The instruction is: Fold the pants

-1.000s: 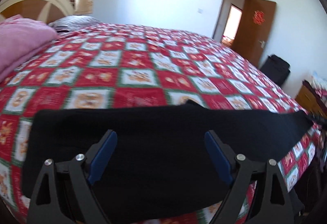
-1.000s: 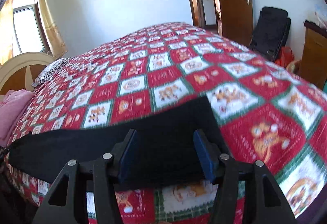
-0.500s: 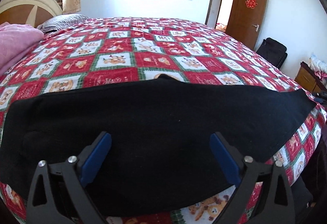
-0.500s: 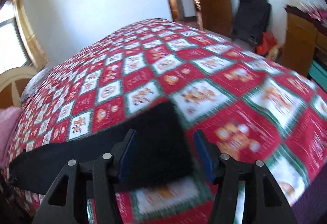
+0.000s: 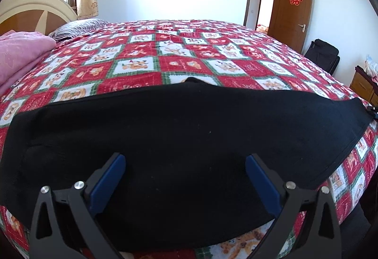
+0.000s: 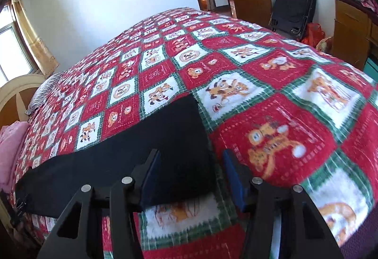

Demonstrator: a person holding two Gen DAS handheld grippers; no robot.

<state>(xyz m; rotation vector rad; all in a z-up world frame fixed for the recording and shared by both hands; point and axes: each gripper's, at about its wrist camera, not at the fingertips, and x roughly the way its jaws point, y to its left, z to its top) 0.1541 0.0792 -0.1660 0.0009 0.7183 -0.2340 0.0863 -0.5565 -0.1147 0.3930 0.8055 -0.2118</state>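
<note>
The bed [image 5: 189, 46] fills both views, covered by a red, white and green checked quilt [image 6: 271, 117] printed with cartoon animals. Along its near edge lie the black pants [image 5: 189, 131], flat and folded lengthwise into one long band. Their long axis runs side to side, parallel with the bed's near edge. In the left view the band spans almost the whole width, its wide end at the left and its narrower end out at the right, near the quilt's edge. In the right view the same band [image 6: 141, 152] stretches away to the left and stops in a straight, square end just ahead of the right gripper.

A folded pink blanket [image 5: 21, 56] sits at the head of the bed, beside a striped pillow [image 5: 78, 27] and the headboard [image 5: 33, 11]. A brown door [image 5: 293, 11] stands open at the far wall.

The left gripper [image 5: 185, 169] hovers over the middle of the pants, fingers spread wide, pinching nothing. The right gripper [image 6: 191, 171] is also spread, its left finger [image 6: 151, 178] over the black cloth and its right finger [image 6: 232, 181] over bare quilt, straddling the end's corner.
</note>
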